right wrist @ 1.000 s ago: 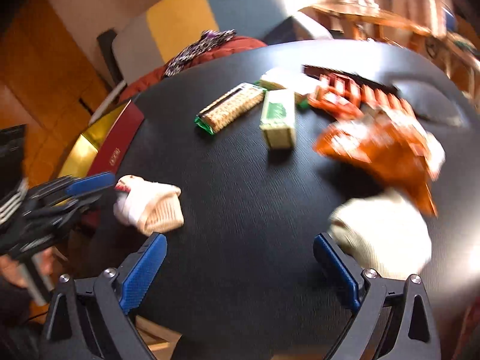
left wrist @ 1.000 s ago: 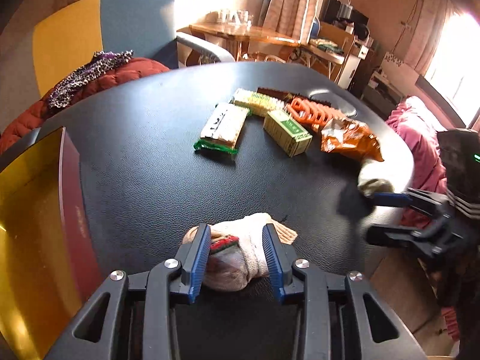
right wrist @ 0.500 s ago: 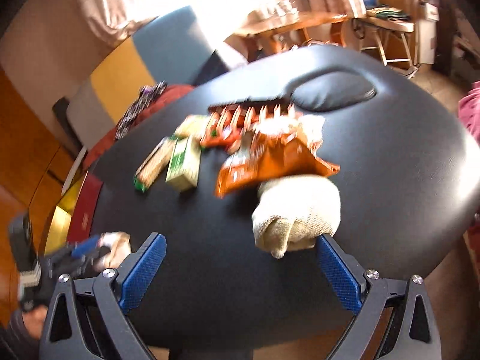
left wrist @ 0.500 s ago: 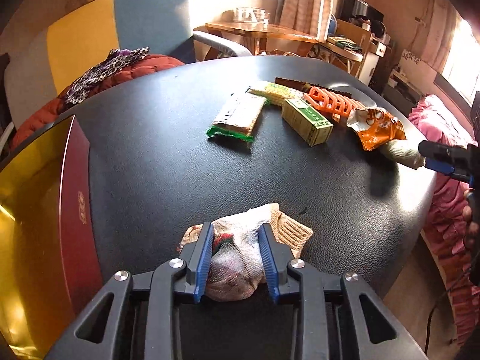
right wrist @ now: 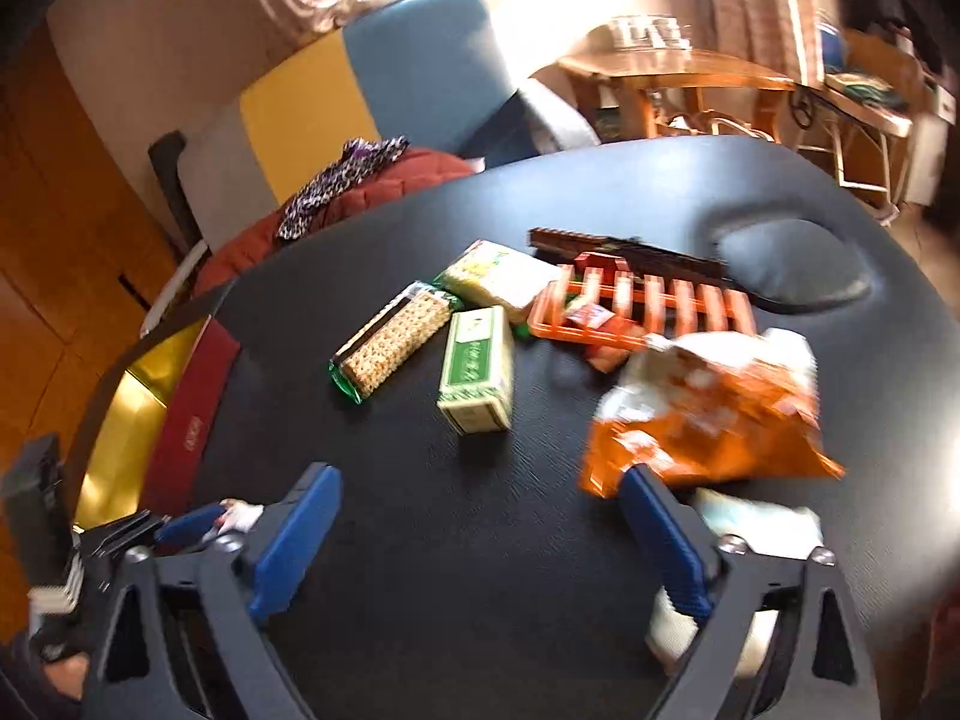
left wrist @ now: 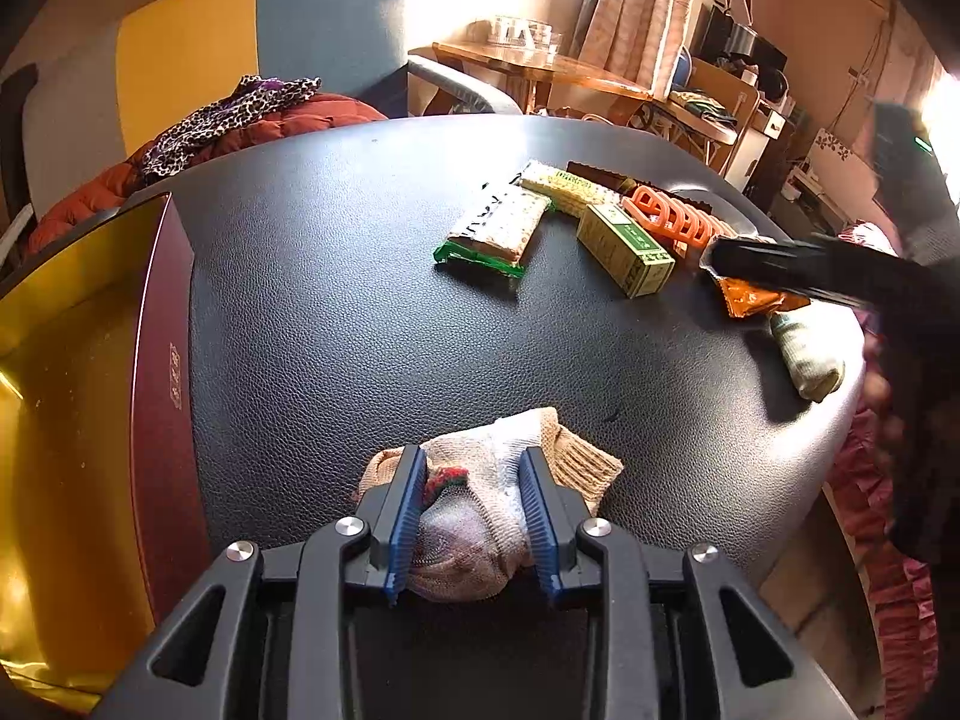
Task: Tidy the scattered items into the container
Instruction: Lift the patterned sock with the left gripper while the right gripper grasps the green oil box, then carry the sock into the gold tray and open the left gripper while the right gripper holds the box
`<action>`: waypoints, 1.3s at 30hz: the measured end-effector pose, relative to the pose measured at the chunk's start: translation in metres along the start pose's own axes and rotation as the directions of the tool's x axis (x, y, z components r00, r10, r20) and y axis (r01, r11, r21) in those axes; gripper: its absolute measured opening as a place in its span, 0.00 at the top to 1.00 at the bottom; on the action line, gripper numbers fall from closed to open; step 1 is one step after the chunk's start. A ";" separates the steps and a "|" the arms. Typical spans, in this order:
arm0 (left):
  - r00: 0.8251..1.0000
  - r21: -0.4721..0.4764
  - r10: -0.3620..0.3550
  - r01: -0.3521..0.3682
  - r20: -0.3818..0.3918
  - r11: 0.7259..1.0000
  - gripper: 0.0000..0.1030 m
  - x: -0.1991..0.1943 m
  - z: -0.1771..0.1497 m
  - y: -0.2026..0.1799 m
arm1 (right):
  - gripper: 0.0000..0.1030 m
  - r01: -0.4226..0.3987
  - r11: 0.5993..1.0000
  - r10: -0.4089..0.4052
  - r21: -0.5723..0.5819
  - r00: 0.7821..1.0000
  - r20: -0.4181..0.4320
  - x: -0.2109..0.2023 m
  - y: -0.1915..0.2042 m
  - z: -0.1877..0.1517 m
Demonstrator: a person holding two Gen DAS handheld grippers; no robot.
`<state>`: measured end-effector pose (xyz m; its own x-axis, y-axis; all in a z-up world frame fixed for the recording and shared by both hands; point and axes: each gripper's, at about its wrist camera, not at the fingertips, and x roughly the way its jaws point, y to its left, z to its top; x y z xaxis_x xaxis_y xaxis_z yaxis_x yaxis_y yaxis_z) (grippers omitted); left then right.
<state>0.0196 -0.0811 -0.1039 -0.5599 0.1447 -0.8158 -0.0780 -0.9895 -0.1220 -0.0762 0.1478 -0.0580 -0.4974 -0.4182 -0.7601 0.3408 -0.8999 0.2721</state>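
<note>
My left gripper point(left wrist: 471, 516) is shut on a rolled cream sock point(left wrist: 480, 474) with a red and green trim, at the near edge of the black table point(left wrist: 336, 300). The container, a maroon box with a gold lining point(left wrist: 165, 360), sits just to its left. My right gripper point(right wrist: 480, 540) stands wide open over the table, nothing between its fingers. A white rolled sock point(right wrist: 762, 525) lies under and behind its right finger. An orange snack bag point(right wrist: 708, 420) lies just ahead of that finger. In the left wrist view the right gripper point(left wrist: 780, 267) is a dark blur over the bag.
Farther back lie a cracker pack point(left wrist: 498, 231), a green box point(left wrist: 627, 249), a yellow wafer pack point(left wrist: 564, 186), an orange plastic rack point(left wrist: 672, 219) and a brown bar. A chair with red and leopard-print cloth point(left wrist: 240, 114) stands behind the table. The table edge drops off at the right.
The left jaws closed tighter on the sock roll and stay so. The right gripper swung across the table; the white sock went from in front of it to under its right finger.
</note>
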 end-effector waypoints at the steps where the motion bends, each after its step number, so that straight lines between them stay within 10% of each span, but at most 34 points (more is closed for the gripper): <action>1: 1.000 0.001 -0.004 0.004 0.003 1.000 0.68 0.000 0.000 0.001 | 0.26 0.011 1.000 -0.011 -0.008 1.000 -0.005 0.012 0.004 0.005; 6: 0.999 -0.004 -0.050 0.050 0.012 0.999 0.61 -0.001 0.000 0.004 | 0.28 0.056 0.998 -0.056 -0.017 0.998 -0.039 0.060 0.015 0.025; 12: 0.993 -0.002 -0.119 0.119 0.011 0.993 0.54 -0.005 -0.002 0.005 | 0.68 0.134 0.990 -0.137 -0.039 0.987 -0.088 0.083 0.019 0.021; 39: 0.979 -0.028 -0.202 0.202 -0.021 0.979 0.47 -0.026 -0.026 0.013 | 0.60 0.092 0.992 -0.096 -0.082 0.994 -0.053 0.043 0.029 -0.048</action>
<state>0.0548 -0.0979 -0.0990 -0.5153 0.3422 -0.7858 -0.1665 -0.9393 -0.2999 -0.0492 0.1096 -0.1114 -0.4851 -0.3227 -0.8127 0.3581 -0.9212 0.1520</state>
